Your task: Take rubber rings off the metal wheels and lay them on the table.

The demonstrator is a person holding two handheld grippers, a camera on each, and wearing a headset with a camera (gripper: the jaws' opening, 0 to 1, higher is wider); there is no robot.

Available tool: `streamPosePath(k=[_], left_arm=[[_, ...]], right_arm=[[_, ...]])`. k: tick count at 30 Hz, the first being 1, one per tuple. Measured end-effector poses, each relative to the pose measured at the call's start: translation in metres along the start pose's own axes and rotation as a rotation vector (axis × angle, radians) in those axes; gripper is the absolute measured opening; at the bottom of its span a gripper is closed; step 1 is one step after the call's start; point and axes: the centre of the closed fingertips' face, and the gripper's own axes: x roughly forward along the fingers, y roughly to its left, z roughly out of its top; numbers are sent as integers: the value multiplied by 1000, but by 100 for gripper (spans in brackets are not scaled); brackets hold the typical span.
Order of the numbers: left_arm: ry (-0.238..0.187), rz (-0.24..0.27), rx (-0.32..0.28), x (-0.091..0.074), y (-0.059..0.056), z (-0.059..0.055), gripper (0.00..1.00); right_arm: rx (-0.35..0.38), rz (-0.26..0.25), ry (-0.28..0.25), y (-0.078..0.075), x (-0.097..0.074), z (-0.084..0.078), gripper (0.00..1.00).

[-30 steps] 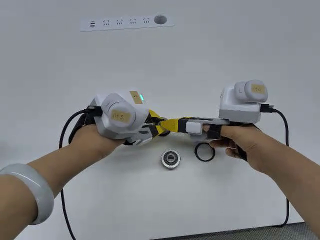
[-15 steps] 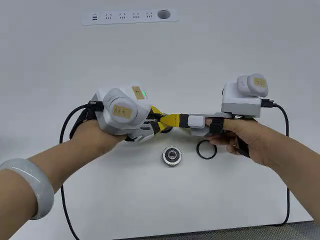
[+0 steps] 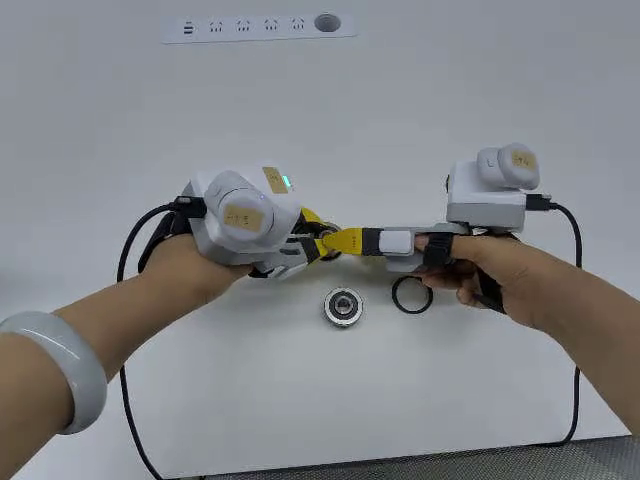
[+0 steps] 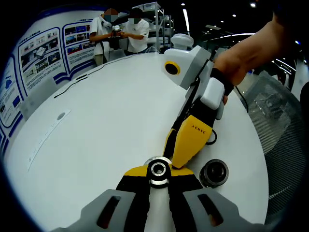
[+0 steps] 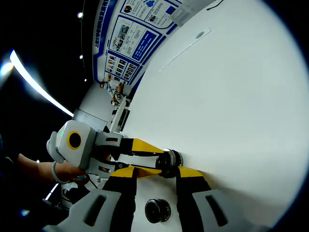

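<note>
My left gripper (image 3: 318, 243) is shut on a small metal wheel (image 4: 159, 172), held above the white table. My right gripper (image 3: 333, 242) comes in from the right, and its yellow jaws pinch the rim of the same wheel (image 5: 170, 163), where its black rubber ring sits. In the left gripper view, the right gripper (image 4: 179, 162) touches the wheel's upper right edge. A second metal wheel (image 3: 343, 306) lies flat on the table just below the joined jaws. A loose black rubber ring (image 3: 411, 294) lies to its right, under my right hand.
A white power strip (image 3: 258, 27) lies at the far side of the white table (image 3: 320, 120). Black cables (image 3: 130, 270) run from both grippers, one looping off the near right edge. People stand beyond the table in the left gripper view.
</note>
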Motion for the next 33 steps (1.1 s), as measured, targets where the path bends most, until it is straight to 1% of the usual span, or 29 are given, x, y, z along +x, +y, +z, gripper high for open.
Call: streamPosePath(k=[7, 13, 20, 27, 33], left_arm=[[-1, 0, 1, 0, 0, 0, 13], [-1, 0, 0, 0, 0, 0, 13], [-3, 0, -1, -1, 0, 0, 13], [-4, 0, -2, -1, 0, 0, 13], [-4, 0, 0, -1, 0, -1, 13]], right_arm=[[-23, -12, -5, -1, -4, 1, 29], [-39, -27, -1, -4, -4, 1, 25], [-50, -65, -2, -12, -5, 2, 13], [-54, -92, -1, -18, -4, 2, 6], [-51, -97, -1, -18, -4, 2, 5]])
